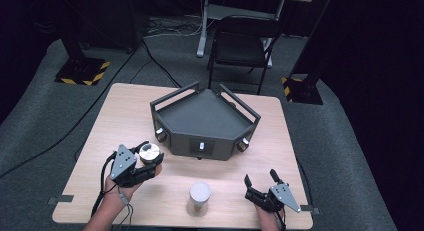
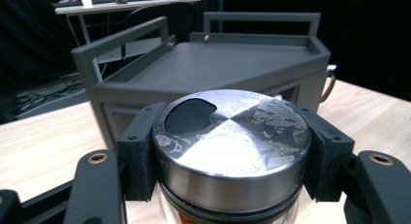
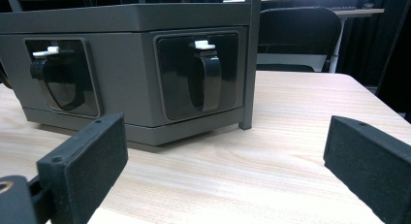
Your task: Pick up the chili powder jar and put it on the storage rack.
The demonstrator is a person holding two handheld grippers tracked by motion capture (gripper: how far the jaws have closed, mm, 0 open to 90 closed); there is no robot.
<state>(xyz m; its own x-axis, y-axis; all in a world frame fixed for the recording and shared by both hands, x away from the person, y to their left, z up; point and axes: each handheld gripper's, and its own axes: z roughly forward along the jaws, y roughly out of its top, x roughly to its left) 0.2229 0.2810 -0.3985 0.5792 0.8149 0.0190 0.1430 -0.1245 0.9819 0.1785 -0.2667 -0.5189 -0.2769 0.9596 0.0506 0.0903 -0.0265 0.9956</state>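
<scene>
In your left gripper view, the jar is cut off by the bottom edge below its metal lid, so its contents cannot be told. Your right hand-held gripper shows its pads only partly, clipped at the frame's lower edge. In the high view, your forearms leave the frame at the bottom.

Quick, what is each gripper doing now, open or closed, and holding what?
Left gripper: closed on the metal-lidded jar, gripped at the lid.
Right gripper: open, holding nothing.
</scene>
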